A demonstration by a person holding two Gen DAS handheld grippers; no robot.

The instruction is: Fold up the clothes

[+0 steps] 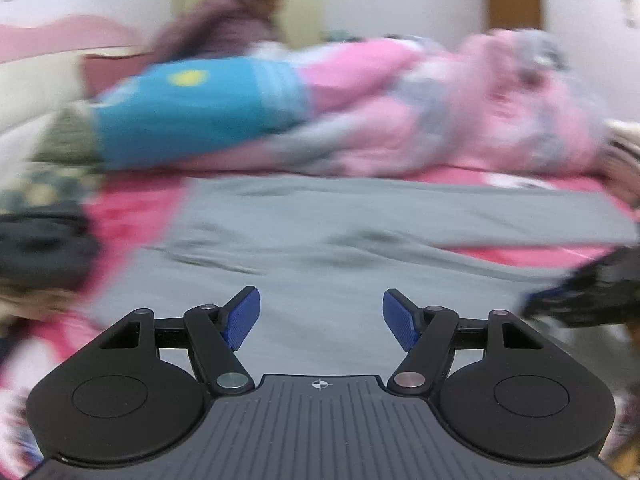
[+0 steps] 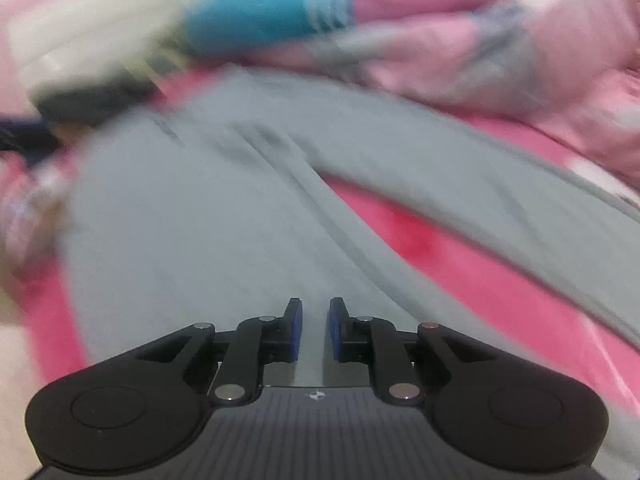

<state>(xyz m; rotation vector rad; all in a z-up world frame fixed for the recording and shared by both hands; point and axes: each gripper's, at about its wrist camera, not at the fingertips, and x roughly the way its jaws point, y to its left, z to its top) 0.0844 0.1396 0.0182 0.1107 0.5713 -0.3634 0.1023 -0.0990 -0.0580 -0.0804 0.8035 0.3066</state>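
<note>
A grey garment (image 1: 320, 236) lies spread on a pink bed cover (image 1: 132, 216); both views are motion-blurred. My left gripper (image 1: 321, 320) is open wide and empty, just above the garment's near part. In the right wrist view the same grey garment (image 2: 192, 232) fills the middle, with one long part (image 2: 460, 184) running to the right over the pink cover (image 2: 460, 280). My right gripper (image 2: 315, 328) hovers over the cloth with its jaws a narrow gap apart and nothing between them.
A heap of pink, blue and grey bedding (image 1: 360, 108) lies along the far side of the bed, also in the right wrist view (image 2: 400, 32). A person (image 1: 236, 16) is behind it. Dark items (image 1: 36, 240) lie at the left, and another dark thing (image 1: 588, 292) at the right.
</note>
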